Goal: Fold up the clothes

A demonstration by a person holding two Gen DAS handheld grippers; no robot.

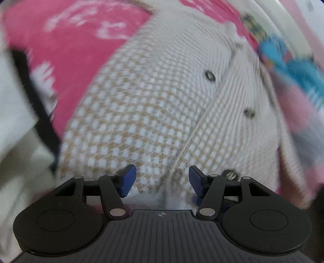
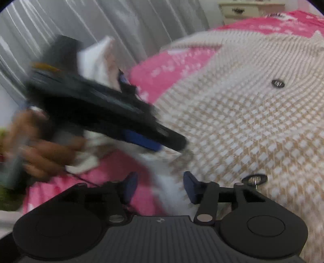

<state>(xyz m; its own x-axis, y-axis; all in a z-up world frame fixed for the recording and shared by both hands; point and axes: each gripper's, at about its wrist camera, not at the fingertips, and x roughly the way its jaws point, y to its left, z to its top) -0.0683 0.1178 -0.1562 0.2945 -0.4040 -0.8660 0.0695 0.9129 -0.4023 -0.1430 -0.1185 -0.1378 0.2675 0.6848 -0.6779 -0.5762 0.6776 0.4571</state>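
A beige-and-white checked shirt [image 1: 141, 105] with dark metal buttons [image 1: 210, 75] lies spread on a pink printed bedsheet [image 1: 66, 50]. My left gripper [image 1: 161, 180] is open, its blue pads just over the shirt's near edge by the button placket. The shirt also fills the right wrist view [image 2: 253, 121]. My right gripper [image 2: 160, 187] is open over the shirt's white edge. The left gripper [image 2: 154, 145] shows there too, held by a hand [image 2: 40, 153], its tip low at the shirt's edge. The frames are blurred.
A colourful cartoon print [image 1: 283, 58] lies on the sheet at right. Grey curtains [image 2: 101, 24] hang behind the bed and a cream drawer unit [image 2: 249, 9] stands at the far side. White cloth with a black strap [image 1: 30, 85] lies at left.
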